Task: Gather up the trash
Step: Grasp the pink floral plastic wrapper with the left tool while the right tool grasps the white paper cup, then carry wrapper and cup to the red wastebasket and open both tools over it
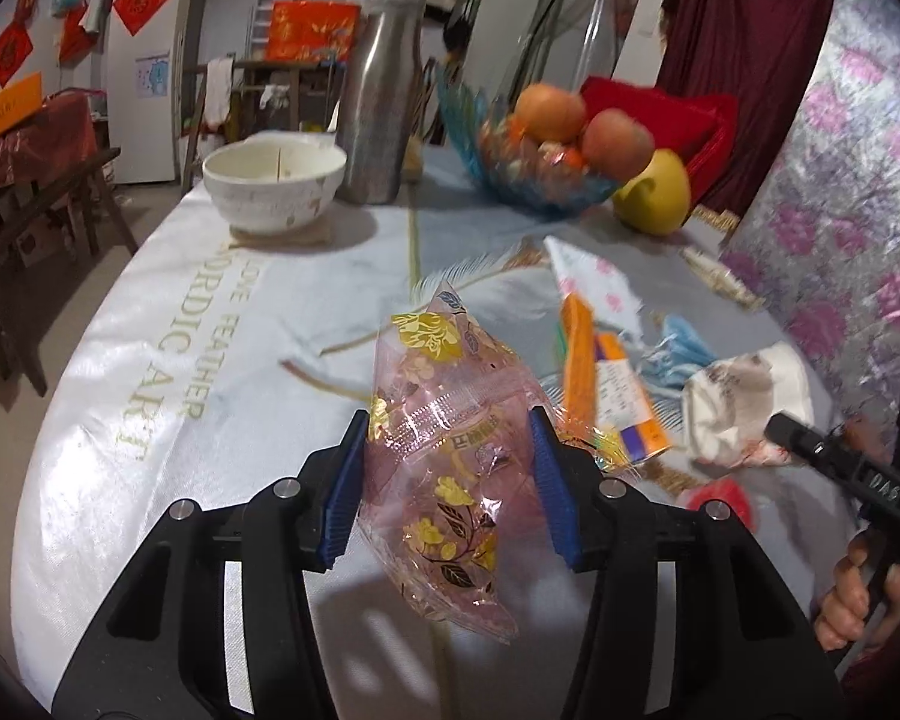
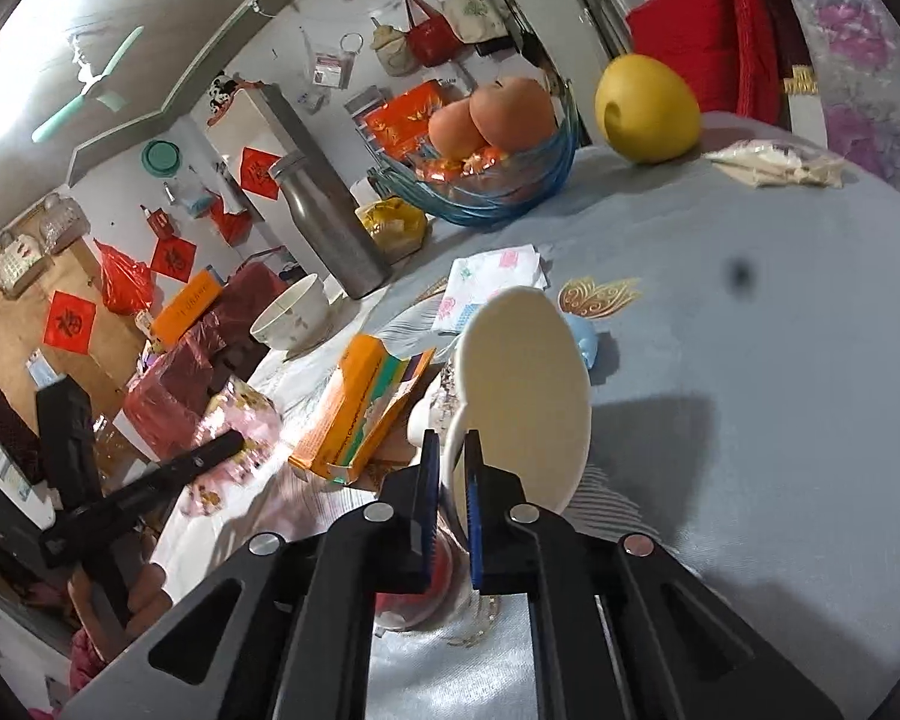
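Left tool [image 1: 447, 468] pinches a pink transparent flower-printed plastic bag [image 1: 444, 450] above the table [image 1: 150, 372] (bare cloth at 9 o'clock). Right tool [image 2: 448, 474] clamps a cream paper cup's [image 2: 522, 402] rim; only its view shows open grey cloth at 3 o'clock.

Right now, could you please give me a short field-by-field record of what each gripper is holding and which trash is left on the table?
left gripper: closed on the pink floral wrapper, lifted above the table
right gripper: pinching the rim of the white paper cup, tipped on its side
trash on table: orange carton, patterned tissue, blue scrap
not trash: fruit bowl, steel bottle, white bowl
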Available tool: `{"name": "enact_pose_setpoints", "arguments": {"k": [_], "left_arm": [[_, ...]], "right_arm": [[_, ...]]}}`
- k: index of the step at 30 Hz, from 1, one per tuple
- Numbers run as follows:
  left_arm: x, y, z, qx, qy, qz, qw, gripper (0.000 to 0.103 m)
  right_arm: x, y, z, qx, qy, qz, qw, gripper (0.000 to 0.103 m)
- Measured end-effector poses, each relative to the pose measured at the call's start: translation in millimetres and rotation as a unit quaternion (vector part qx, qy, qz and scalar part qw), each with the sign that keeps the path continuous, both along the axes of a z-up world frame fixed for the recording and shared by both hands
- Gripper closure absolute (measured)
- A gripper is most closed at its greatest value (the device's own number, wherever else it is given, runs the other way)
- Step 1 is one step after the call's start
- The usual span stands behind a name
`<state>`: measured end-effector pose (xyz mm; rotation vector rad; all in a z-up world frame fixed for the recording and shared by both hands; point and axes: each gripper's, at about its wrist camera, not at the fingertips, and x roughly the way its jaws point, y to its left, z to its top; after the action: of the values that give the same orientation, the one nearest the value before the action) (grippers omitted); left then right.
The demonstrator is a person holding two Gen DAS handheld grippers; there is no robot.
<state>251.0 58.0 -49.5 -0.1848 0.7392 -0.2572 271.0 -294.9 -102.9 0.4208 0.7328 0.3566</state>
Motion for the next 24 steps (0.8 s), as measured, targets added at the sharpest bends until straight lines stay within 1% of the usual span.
{"name": "enact_pose_setpoints", "arguments": {"k": [2, 7, 12, 18, 24], "left_arm": [[-3, 1, 4, -0.005, -0.004, 0.001, 1.0, 0.051], [-18, 9, 16, 0.0, -0.013, 0.014, 0.9998, 0.051], [-43, 25, 31, 0.003, -0.032, 0.033, 0.9989, 0.051], [-79, 55, 51, -0.002, -0.056, 0.06, 0.9966, 0.051], [-124, 97, 62, 0.009, -0.07, 0.1, 0.9925, 0.051]], "right_arm": [[-4, 0, 5, 0.005, -0.005, 0.003, 1.0, 0.095], [-15, 1, 24, 0.013, -0.029, 0.01, 0.999, 0.095], [-33, 8, 44, 0.02, -0.051, 0.024, 0.998, 0.095], [-54, 27, 65, 0.027, -0.073, 0.05, 0.996, 0.095], [-72, 63, 80, 0.024, -0.087, 0.091, 0.992, 0.095]]}}
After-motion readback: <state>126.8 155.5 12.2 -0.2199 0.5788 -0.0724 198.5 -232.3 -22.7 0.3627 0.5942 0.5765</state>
